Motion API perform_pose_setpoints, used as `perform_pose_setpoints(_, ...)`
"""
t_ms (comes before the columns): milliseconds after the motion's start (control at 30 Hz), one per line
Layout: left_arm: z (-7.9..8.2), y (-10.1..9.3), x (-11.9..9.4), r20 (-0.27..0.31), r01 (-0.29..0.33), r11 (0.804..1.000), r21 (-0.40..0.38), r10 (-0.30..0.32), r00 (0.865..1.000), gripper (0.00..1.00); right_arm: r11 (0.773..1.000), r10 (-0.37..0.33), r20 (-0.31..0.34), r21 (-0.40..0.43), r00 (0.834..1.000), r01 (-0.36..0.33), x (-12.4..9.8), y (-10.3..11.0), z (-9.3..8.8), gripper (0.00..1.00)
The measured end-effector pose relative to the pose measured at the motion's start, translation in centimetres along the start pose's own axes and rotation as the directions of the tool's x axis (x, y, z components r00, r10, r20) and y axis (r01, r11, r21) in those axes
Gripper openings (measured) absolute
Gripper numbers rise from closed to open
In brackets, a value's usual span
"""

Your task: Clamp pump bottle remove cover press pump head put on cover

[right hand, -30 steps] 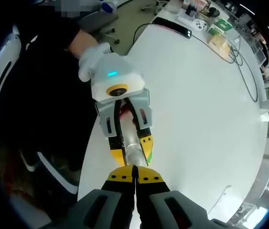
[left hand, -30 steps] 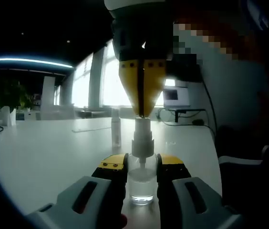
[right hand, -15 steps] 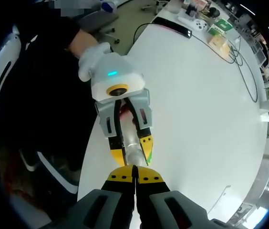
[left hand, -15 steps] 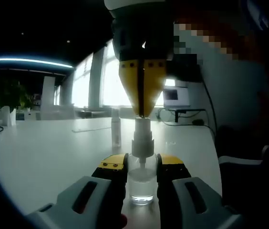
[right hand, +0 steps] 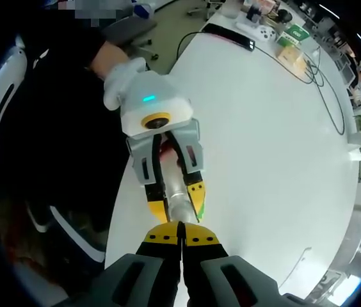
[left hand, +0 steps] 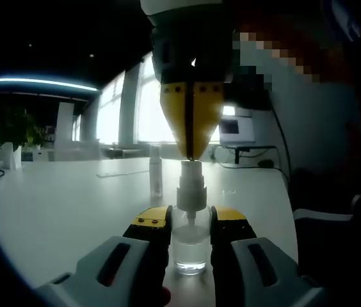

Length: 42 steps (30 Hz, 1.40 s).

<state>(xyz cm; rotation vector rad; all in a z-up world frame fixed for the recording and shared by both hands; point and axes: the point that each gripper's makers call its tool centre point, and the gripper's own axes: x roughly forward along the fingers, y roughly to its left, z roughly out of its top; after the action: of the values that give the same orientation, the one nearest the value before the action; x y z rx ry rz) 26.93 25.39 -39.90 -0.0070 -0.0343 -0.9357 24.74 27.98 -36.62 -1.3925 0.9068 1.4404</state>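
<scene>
While the left gripper point(left hand: 190, 224) is clamping the clear pump bottle point(left hand: 190, 246) upright on the white table point(left hand: 65, 204), the right gripper point(left hand: 192, 152), jaws together and empty, is bearing on the pump head point(left hand: 191, 179). Pushing off-centre risks tipping or slipping the bottle; the cover point(left hand: 155, 169) is standing beyond.

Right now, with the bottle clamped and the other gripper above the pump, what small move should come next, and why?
Probably press the right gripper straight down a little. The left gripper holds the pump bottle upright on the table. The right gripper's shut tips sit on top of the bare pump head. The cover seems to stand behind on the table, so pressing looks like the open step.
</scene>
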Motion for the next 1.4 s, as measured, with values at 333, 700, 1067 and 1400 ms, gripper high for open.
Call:
perform_pose_setpoints(333, -0.02, -0.03, 0.04, 0.000, 0.000, 1.000, 0.001, 0.000, 1.000, 0.15, 0.998, -0.013, -0.047, -0.063, 0.999, 0.010, 0.18, 0.14, 0.08, 0.00)
perform_pose_setpoints(700, 0.06, -0.07, 0.06, 0.001, 0.001, 1.000, 0.001, -0.001, 1.000, 0.15, 1.000, 0.018, 0.008, 0.016, 1.000, -0.018, -0.36, -0.15, -0.06, 0.00)
perform_pose_setpoints(1067, 0.06, -0.07, 0.07, 0.001, 0.001, 1.000, 0.002, -0.001, 1.000, 0.15, 0.999, 0.021, 0.019, 0.033, 1.000, -0.022, -0.36, -0.05, -0.03, 0.00)
perform_pose_setpoints(1400, 0.09, -0.06, 0.08, 0.000, 0.002, 1.000, 0.003, -0.002, 1.000, 0.15, 1.000, 0.016, 0.015, 0.024, 1.000, -0.016, -0.41, -0.05, -0.02, 0.00)
